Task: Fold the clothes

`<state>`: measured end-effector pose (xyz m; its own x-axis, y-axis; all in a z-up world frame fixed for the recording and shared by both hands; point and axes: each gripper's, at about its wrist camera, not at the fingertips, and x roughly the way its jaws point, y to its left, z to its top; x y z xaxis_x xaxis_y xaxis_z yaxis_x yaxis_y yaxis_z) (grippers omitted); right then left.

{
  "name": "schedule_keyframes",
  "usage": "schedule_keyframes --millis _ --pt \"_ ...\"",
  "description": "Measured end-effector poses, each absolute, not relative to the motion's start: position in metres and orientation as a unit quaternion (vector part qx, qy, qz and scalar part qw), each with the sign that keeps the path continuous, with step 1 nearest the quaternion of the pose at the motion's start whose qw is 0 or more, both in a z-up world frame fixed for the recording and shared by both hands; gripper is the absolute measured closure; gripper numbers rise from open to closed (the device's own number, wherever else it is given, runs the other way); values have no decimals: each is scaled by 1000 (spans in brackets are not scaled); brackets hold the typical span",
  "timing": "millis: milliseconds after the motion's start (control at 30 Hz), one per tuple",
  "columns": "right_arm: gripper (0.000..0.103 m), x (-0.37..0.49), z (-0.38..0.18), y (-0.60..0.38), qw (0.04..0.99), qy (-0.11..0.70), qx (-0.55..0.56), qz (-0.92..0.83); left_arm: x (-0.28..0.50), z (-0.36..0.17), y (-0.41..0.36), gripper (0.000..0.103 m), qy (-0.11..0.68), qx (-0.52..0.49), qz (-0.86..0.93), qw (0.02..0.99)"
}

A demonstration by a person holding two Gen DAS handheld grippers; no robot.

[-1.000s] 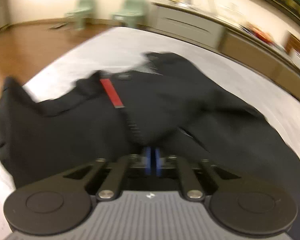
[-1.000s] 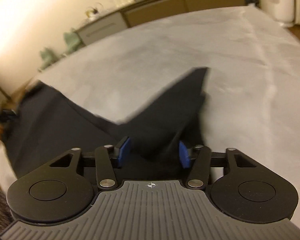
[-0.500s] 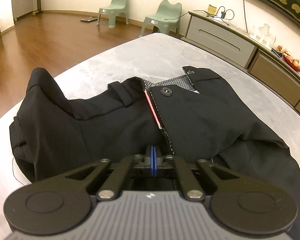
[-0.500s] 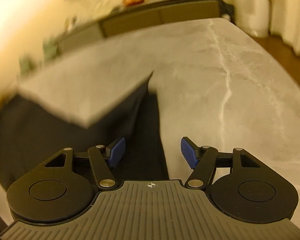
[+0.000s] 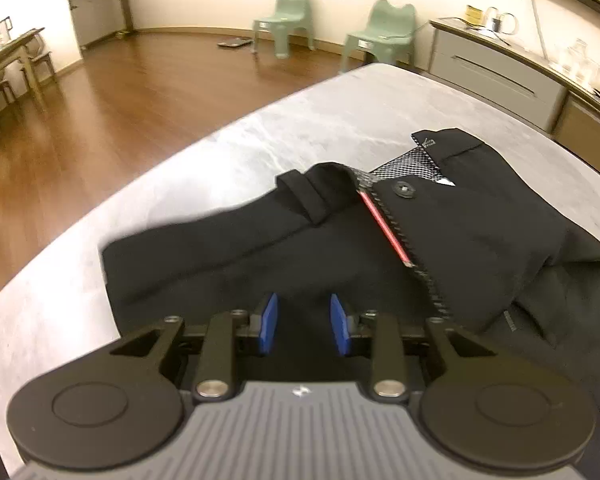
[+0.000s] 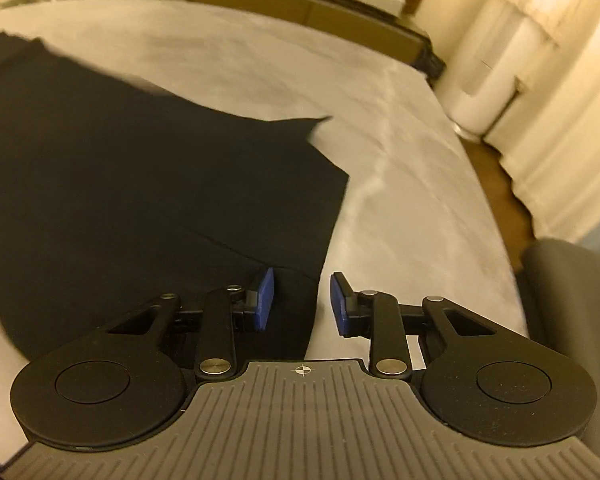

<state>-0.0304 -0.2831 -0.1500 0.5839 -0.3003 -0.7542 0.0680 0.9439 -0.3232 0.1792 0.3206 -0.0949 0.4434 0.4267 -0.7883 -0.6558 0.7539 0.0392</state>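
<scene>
Black trousers (image 5: 480,240) lie spread on the grey marble table (image 5: 260,152), waist end toward the table's far corner in the L wrist view. Fly is open: red strip (image 5: 384,228) runs along the zipper, dark button (image 5: 405,189) sits just above it on the waistband, patterned lining (image 5: 408,162) shows behind the button. Belt loop (image 5: 304,196) sits left of the fly on the waistband.

L gripper (image 5: 304,328): blue pads (image 5: 269,322) apart, moderately wide gap, nothing between them. It sits over the trousers' near-left part, fabric directly below and ahead; can't tell if the tips touch the cloth.

R gripper (image 6: 302,304): blue pads (image 6: 265,298) also apart, similar gap, nothing pinched. It sits at the trousers' (image 6: 140,184) leg-end edge: L pad over black fabric, R pad over bare table (image 6: 400,184). Hem corner (image 6: 318,124) points toward the table's far side; R view is motion-blurred, so fine detail of the cloth is unclear.

Beyond the table: two green chairs (image 5: 284,20) on wood floor (image 5: 120,92), grey sideboard (image 5: 496,68) along the wall to the trousers' right in the L view. In the R view, a dark chair back (image 6: 572,292) sits just off the table's right edge.
</scene>
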Motion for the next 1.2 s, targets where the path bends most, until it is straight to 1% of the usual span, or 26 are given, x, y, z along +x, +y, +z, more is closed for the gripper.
schedule_keyframes --millis 67,133,200,267,300,333,367,400,467,533,600,667,700,733,800,833,867,933,967,1000,1033,1133,1167,1200 --pt "73 -36 -149 -286 871 450 -143 -134 169 -88 309 74 413 -137 303 848" --pt "73 -39 -144 -291 873 441 -142 -156 164 -82 297 71 404 -131 273 863" --pt "70 -39 -129 -294 890 403 -126 -169 160 -76 285 62 395 -125 242 877" --pt "60 -36 -115 -294 913 367 -93 -153 162 -73 275 58 392 -113 205 890" --pt "48 -30 -116 -294 916 368 -81 -140 165 -74 273 58 393 -102 191 894" --pt "40 -24 -120 -292 915 375 -76 -128 172 -75 271 57 393 -82 185 897" --pt "38 -17 -124 -291 914 382 -70 -117 178 -76 269 51 393 -63 179 900" --pt "33 -7 -129 -292 910 391 -73 -114 185 -78 267 45 393 -44 173 902" --pt "29 10 -139 -294 902 403 -89 -125 199 -82 260 39 393 4 148 908" --pt "20 23 -147 -303 901 407 -70 -133 212 -88 255 38 392 52 117 911" --pt "19 36 -152 -315 900 411 -38 -138 221 -95 249 35 398 87 95 908" --pt "28 41 -153 -324 901 414 0 -131 229 -102 242 33 403 121 75 904" --pt "37 43 -154 -328 901 415 19 -126 234 -106 241 36 401 139 79 902" --pt "40 46 -155 -330 900 416 26 -126 241 -106 242 42 395 146 80 904" --pt "40 54 -156 -333 899 417 22 -131 263 -100 251 84 383 148 103 906" --pt "40 56 -155 -333 899 417 17 -135 277 -96 259 86 369 141 137 908" --pt "40 58 -155 -332 898 417 12 -141 287 -89 270 83 344 118 172 915" --pt "39 62 -153 -331 896 418 9 -150 298 -80 295 74 302 51 214 927" --pt "37 65 -153 -330 895 419 4 -155 302 -78 307 61 288 18 229 930" --pt "32 69 -154 -328 893 420 -4 -160 305 -76 318 51 275 -14 242 930" --pt "26 72 -155 -327 892 420 -14 -165 304 -78 323 49 279 -30 243 929" --pt "24 76 -151 -325 893 414 -31 -175 292 -80 321 47 317 -24 168 933" --pt "24 76 -148 -326 895 409 -31 -178 284 -79 314 45 330 11 130 935" --pt "24 76 -145 -326 896 404 -30 -180 275 -78 306 38 342 47 92 934"
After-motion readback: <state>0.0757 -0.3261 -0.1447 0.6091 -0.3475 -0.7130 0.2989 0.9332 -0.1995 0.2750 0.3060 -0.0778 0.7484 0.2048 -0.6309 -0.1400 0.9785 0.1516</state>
